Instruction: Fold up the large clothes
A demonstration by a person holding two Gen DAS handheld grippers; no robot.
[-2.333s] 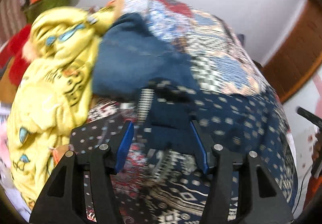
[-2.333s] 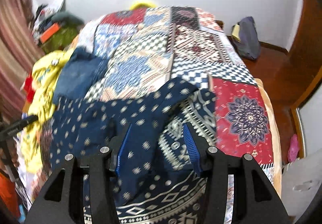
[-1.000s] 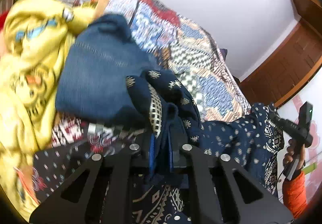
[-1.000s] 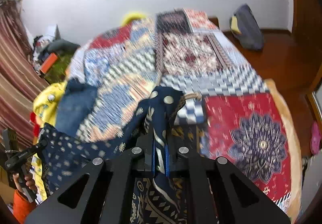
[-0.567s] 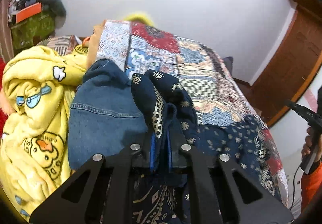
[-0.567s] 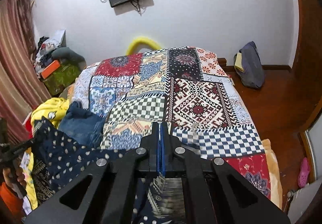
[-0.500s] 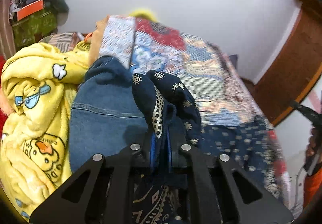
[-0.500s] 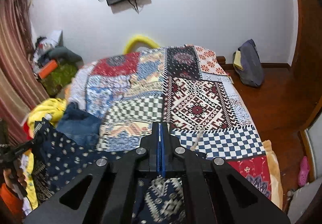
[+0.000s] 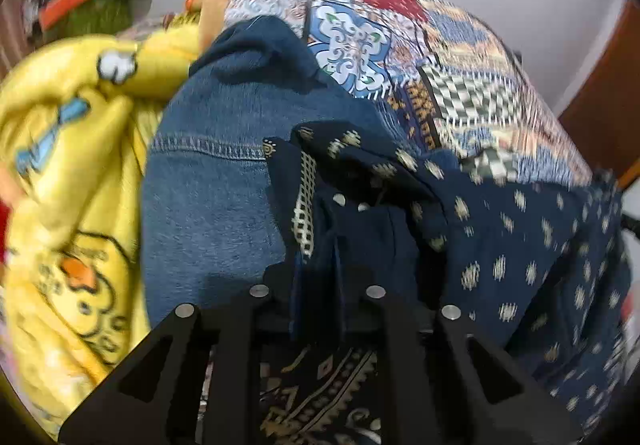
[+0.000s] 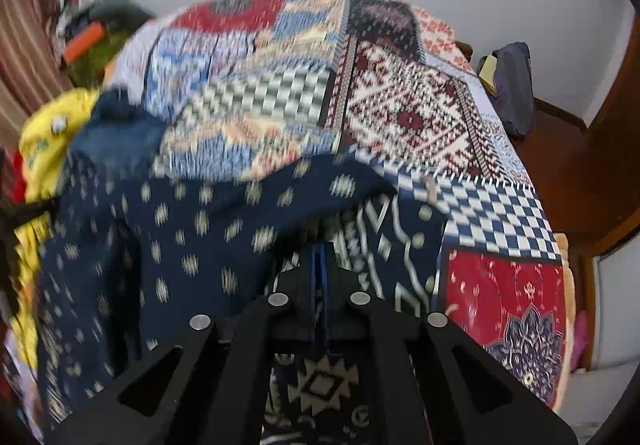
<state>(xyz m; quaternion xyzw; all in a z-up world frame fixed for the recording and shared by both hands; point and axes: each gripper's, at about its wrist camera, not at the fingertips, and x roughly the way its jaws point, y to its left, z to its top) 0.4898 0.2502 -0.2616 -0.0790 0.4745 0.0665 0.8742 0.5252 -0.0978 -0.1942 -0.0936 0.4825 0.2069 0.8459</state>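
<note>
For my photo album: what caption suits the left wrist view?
Left fingers pinching navy patterned cloth beside jeans on a patchwork bed.

Both grippers angled steeply down, each clamped on a bunch of the navy cloth.

The left gripper (image 9: 316, 241) pointed down and forward, its jaws nearly together with a thick gather of the navy patterned garment (image 9: 500, 245) bunched up between them and spilling over the tips; those jaws had just been easing apart a touch, cloth still pinched between the blue pads. The right gripper (image 10: 320, 257) tilted down as well, jaws pressed tight together, only a thin blue seam showing between the pads, the garment's edge draped over its tips and hanging in front.
</note>
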